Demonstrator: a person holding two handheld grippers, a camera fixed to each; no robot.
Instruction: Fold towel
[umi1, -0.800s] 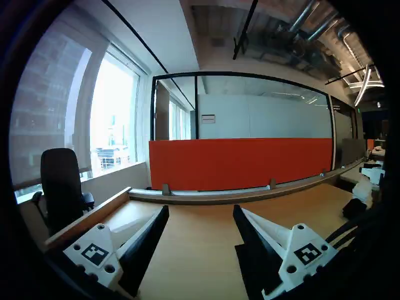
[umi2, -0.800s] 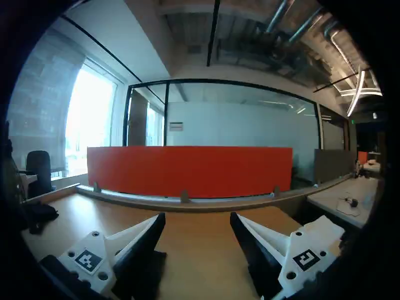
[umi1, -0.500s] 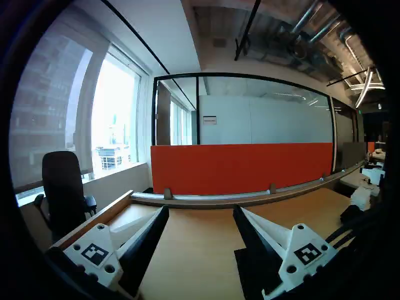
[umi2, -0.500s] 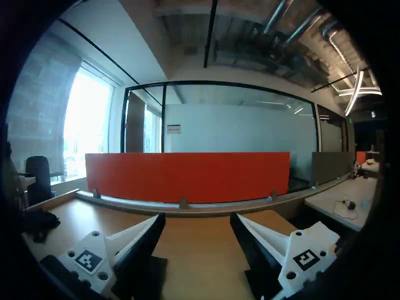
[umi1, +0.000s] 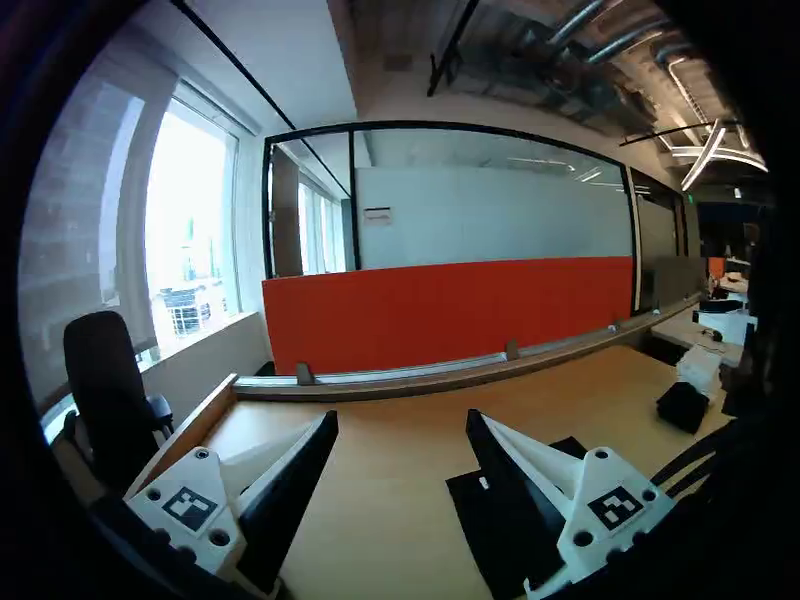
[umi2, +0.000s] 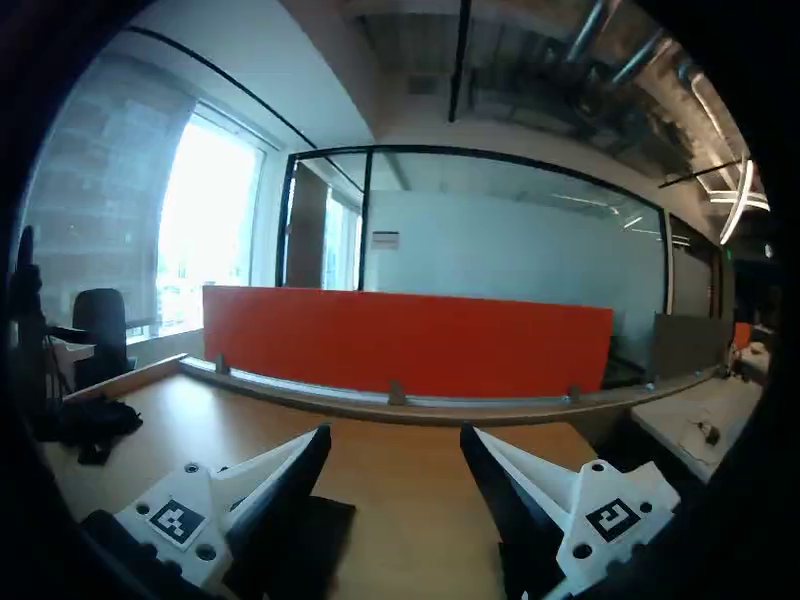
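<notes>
Black, flat and thin-looking, the sheet of cloth (umi1: 468, 505) on the light wooden desk (umi1: 390, 520) is, as far as you can judge, the towel to be folded. In the left gripper view it lies low under the right-hand finger, with one corner showing. In the right gripper view the same dark cloth (umi2: 325, 540) shows beneath the left-hand finger, so it probably lies between your two tools. Your left gripper (umi1: 400, 415) has its fingers spread wide with nothing between them, and your right gripper (umi2: 393, 430) is the same, both raised over the desk and not touching the cloth. Expect the towel to be light, soft and limp: it should sag and drag if you lift it by one point. Pinch a corner with each tool, close to the edge, so that the cloth hangs evenly. Beyond the desk stands a long orange partition panel (umi1: 450, 305), and a black office chair (umi1: 100, 390) sits by the window.
</notes>
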